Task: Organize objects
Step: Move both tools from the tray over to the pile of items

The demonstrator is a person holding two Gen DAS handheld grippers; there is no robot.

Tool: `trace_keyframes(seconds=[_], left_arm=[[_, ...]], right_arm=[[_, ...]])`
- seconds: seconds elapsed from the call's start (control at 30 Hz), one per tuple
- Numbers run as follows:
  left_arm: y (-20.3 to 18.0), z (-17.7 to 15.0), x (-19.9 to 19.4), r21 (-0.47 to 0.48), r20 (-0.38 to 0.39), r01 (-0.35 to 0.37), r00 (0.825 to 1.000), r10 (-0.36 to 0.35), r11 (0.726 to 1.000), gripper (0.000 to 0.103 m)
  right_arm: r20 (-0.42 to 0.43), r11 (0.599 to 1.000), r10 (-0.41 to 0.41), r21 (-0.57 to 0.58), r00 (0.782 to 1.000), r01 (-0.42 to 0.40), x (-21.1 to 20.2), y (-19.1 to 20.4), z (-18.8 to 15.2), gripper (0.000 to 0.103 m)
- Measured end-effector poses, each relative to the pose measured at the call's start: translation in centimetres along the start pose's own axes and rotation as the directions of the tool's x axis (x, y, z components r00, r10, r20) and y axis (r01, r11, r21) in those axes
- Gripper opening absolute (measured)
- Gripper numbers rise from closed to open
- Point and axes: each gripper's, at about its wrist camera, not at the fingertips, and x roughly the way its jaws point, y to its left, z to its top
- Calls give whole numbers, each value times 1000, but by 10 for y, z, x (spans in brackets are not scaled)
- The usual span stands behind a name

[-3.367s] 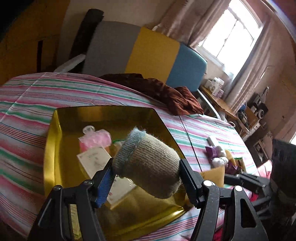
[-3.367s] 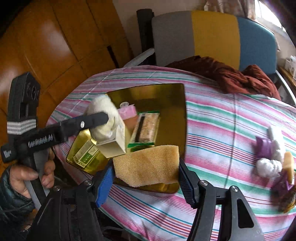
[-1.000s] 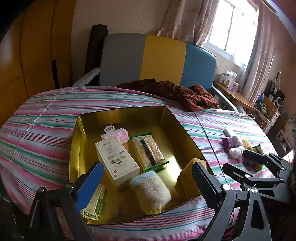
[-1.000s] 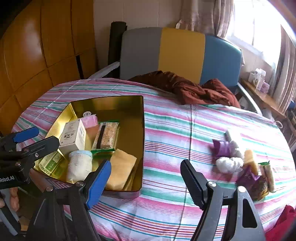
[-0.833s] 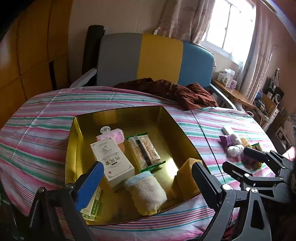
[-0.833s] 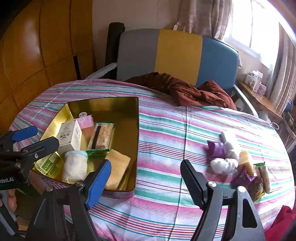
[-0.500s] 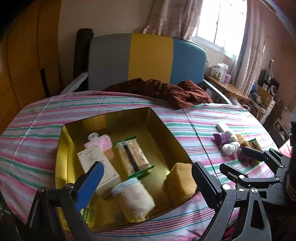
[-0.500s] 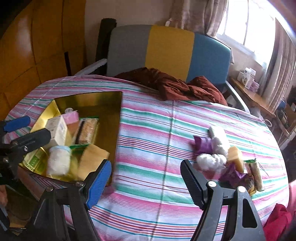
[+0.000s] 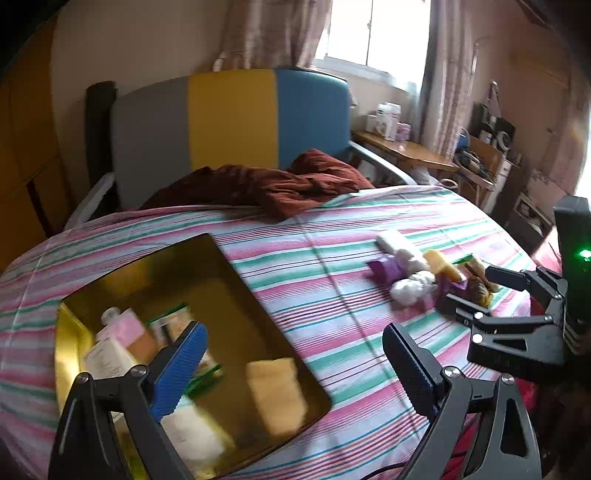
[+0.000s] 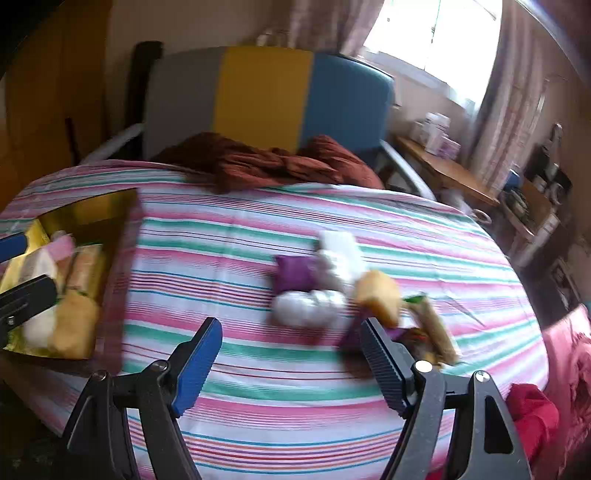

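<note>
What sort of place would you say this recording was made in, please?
Most likely a lived-in room of a home: a table under a pink-and-green striped cloth, a grey, yellow and blue padded chair with a rust-brown garment, and a curtained window above a cluttered wooden side table.

Both views look forward and slightly down over the striped surface (image 9: 332,295) toward the tricolour chair (image 9: 229,122) at its far edge. The left wrist view sits near the gold tray (image 9: 70,332) at the left edge; the right wrist view sits close over the small pile (image 10: 332,288) toward the right edge. Both share tray, pile and chair.
</note>
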Motion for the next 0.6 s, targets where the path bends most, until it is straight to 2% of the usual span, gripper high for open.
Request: trace_keyframes(seconds=[0.4, 0.6], left_arm=[[-66, 20, 40, 100, -54, 115, 992, -110, 988, 96], [-88, 27, 57, 118, -81, 155, 986, -146, 981, 96]], right_arm=[[-94, 990, -128, 53, 987, 134, 21, -78, -16, 78], [-158, 990, -65, 114, 985, 83, 29, -106, -19, 78]])
